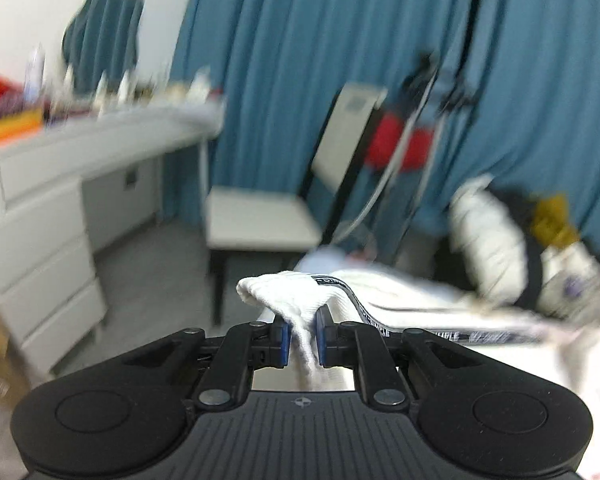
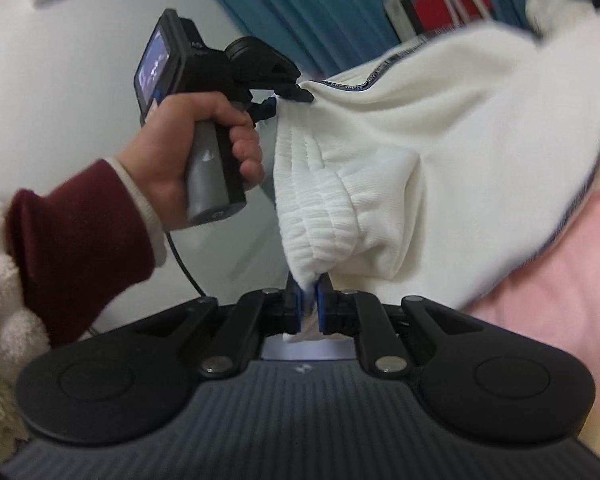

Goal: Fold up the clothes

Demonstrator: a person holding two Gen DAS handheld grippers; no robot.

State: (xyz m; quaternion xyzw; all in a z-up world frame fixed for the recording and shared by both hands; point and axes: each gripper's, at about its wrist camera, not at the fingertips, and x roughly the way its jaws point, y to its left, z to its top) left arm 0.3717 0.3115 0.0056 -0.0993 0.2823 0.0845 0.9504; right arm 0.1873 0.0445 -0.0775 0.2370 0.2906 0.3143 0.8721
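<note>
White ribbed fabric fills both views: a pair of white trousers point(image 2: 420, 160) with a printed side stripe, held up by the waistband above a pink bed point(image 2: 560, 300). The left gripper point(image 1: 302, 338) is closed on one waistband corner; the right gripper point(image 2: 308, 306) is clamped on the other, at six o'clock. A hand point(image 2: 188, 148) holds the left tool at ten o'clock. This looks like the lift-and-spread step; next, the garment likely needs laying flat, legs straight, before folding.
</note>
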